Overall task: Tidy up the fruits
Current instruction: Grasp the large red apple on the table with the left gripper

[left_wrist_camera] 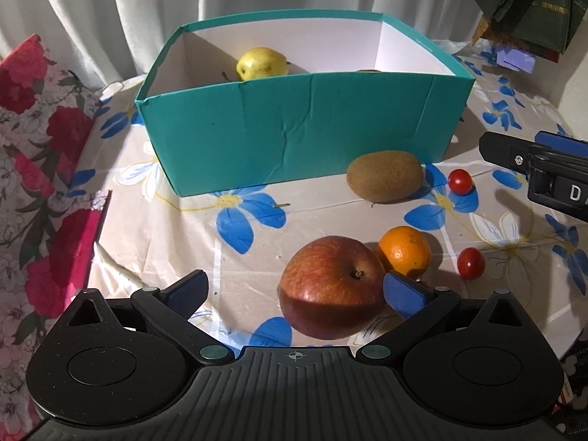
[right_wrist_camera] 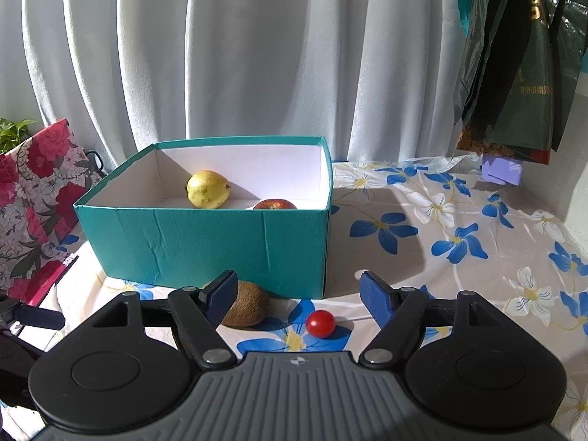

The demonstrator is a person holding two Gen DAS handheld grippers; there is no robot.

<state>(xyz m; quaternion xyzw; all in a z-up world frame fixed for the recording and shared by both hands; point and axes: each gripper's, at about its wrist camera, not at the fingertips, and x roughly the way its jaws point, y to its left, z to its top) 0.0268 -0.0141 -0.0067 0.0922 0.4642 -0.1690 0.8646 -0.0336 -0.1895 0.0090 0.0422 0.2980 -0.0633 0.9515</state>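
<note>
A teal box (left_wrist_camera: 294, 128) (right_wrist_camera: 202, 246) stands at the back of the flowered tablecloth, holding a yellow pear (left_wrist_camera: 261, 63) (right_wrist_camera: 207, 189) and a red apple (right_wrist_camera: 275, 204). In front of it lie a kiwi (left_wrist_camera: 385, 175) (right_wrist_camera: 250, 308), an orange (left_wrist_camera: 404, 251), two cherry tomatoes (left_wrist_camera: 460, 181) (left_wrist_camera: 470, 263) and a large red apple (left_wrist_camera: 330, 286). My left gripper (left_wrist_camera: 294, 279) is open around that apple; its right pad is close to the apple, its left pad well clear. My right gripper (right_wrist_camera: 298, 277) is open above a cherry tomato (right_wrist_camera: 320, 323), with the kiwi behind its left finger.
A red floral bag (left_wrist_camera: 36, 147) (right_wrist_camera: 36, 191) stands at the table's left edge. Dark bags (left_wrist_camera: 533, 0) (right_wrist_camera: 514, 73) hang at the upper right, over a small purple item (left_wrist_camera: 514, 59). A white curtain (right_wrist_camera: 257, 55) closes off the back. A finger (left_wrist_camera: 503, 150) of the right gripper reaches in from the right.
</note>
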